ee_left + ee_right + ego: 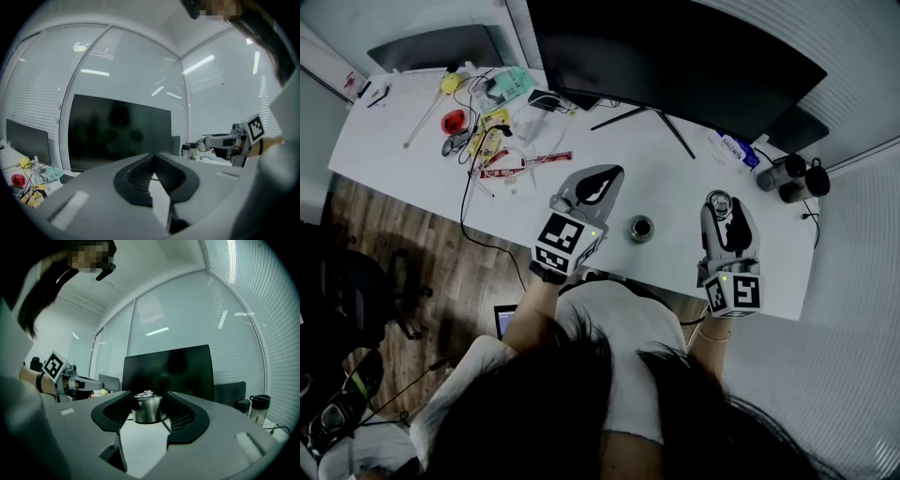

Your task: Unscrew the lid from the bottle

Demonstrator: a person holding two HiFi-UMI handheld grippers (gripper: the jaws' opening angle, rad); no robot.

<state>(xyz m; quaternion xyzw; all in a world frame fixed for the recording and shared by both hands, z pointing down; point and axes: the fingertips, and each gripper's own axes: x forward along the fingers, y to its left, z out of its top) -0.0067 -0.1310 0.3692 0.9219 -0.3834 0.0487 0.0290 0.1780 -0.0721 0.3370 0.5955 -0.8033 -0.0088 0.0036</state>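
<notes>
Scene: A white counter is seen from above, with a dark monitor at its back edge.
Left tongs: The left gripper is held over the counter with its tongs pressed together. Nothing is caught between them.
Right tongs: The right gripper is clamped on what appears to be a short steel lid, with the pads set against its two sides.
Bottle: The bottle is seen standing upright on the counter between the two grippers, apart from both, its dark mouth uncovered.
Lid height: Whether the steel lid rests on the counter or is raised off it cannot be told.
Background: Red wrappers are strewn towards the far left corner, and two dark mugs are parked at the far right.
</notes>
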